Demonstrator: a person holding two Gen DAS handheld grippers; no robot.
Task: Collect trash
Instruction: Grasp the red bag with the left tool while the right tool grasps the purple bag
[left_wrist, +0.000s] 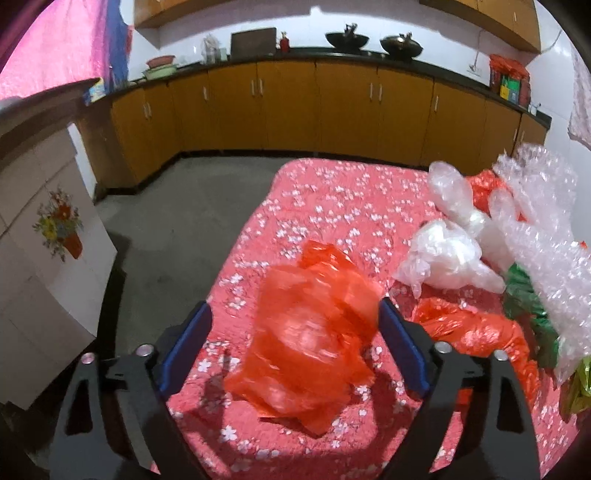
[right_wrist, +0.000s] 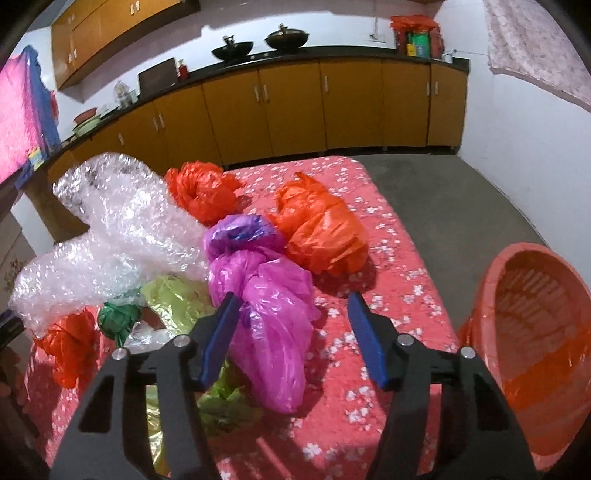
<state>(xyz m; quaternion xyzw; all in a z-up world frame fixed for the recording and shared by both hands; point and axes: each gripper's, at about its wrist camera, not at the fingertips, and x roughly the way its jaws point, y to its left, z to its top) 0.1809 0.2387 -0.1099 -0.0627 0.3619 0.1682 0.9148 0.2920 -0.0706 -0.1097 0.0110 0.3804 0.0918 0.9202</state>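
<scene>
in the left wrist view the left gripper (left_wrist: 295, 321) has its jaws spread wide over a table (left_wrist: 325, 192) with a pink flowered cloth. a crumpled red bag (left_wrist: 306, 339) sits right between the two blue pads (left_wrist: 188, 347). it looks blurry. its right edge is very near the right pad, or touching it; i cannot tell which. there is a wide gap on the left side. the jaws are not pinching it. to the right lie two white bags (left_wrist: 443, 258), one more red bag (left_wrist: 476, 332), a bit of green bag (left_wrist: 524, 295), and bubble wrap (left_wrist: 546, 236) at the far right edge.

in the right wrist view the bubble wrap (right_wrist: 122, 229) is a big pile at the left. under it lie a red bag (right_wrist: 70, 350), a green bag (right_wrist: 118, 317) and a yellow bag (right_wrist: 177, 299). behind is a red knotted bag (right_wrist: 199, 192). the right gripper (right_wrist: 291, 325) also has its jaws spread wide. a pink bag (right_wrist: 266, 314) lies between them, close to the left pad (right_wrist: 218, 343), and its far end is purple. the right pad is well apart from it, over bare cloth. an orange bag (right_wrist: 321, 229) lies past the jaws, just beside the pink bag. off the table's right edge stands a red basket (right_wrist: 532, 332), its mouth tipped toward the camera.
</scene>
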